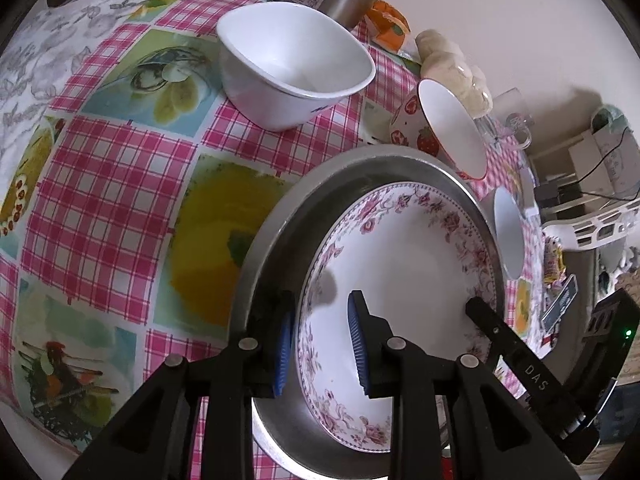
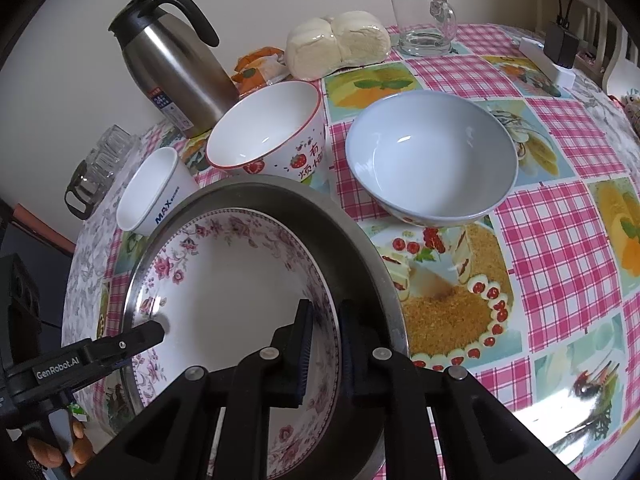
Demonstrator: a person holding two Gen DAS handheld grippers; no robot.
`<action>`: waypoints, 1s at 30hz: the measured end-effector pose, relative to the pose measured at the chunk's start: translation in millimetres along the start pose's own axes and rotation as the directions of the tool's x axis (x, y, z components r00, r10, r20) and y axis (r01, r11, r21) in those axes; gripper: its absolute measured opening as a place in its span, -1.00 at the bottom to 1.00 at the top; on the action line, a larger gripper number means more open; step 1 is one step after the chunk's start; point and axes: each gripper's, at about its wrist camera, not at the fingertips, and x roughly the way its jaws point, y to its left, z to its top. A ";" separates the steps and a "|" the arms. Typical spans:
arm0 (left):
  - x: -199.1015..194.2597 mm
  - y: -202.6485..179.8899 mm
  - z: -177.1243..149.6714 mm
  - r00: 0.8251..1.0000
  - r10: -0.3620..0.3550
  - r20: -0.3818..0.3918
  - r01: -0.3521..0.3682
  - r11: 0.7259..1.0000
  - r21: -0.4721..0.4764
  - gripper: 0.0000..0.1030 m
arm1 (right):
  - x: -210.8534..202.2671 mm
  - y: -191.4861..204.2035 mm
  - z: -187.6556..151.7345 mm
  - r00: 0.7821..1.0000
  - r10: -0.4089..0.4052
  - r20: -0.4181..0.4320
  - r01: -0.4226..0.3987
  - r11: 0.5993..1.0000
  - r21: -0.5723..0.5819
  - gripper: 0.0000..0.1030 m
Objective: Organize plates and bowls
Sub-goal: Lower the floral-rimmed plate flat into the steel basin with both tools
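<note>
Home dining table: checked fruit-print oilcloth (image 2: 560,216), thermos jug (image 2: 176,68), steamed buns (image 2: 340,42).

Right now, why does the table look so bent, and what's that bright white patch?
Left wrist view: the fisheye lens bulges the pink checked tablecloth round. Right wrist view: same curving, and light glares off the cloth near the bottom right corner, washing out its print.

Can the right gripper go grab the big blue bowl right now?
Probably not yet: the right gripper is shut on the floral plate's rim. The way to the blue bowl looks free, though.
</note>
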 end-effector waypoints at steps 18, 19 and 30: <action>-4.2 -1.7 -3.5 0.999 0.033 -0.014 -0.033 0.999 0.012 -0.46 | -2.6 2.3 1.9 1.000 -0.010 0.000 0.010 1.000 -0.015 -0.66; -4.8 -2.3 -2.8 0.999 0.035 -0.011 -0.035 0.999 0.014 -0.45 | -3.5 2.2 1.8 1.000 -0.009 0.002 0.009 1.000 -0.016 -0.66; -26.8 -12.7 -0.8 0.996 0.046 0.071 -0.050 0.998 0.050 -0.25 | -18.9 -0.8 4.1 0.999 -0.016 0.036 0.016 1.000 -0.022 -0.65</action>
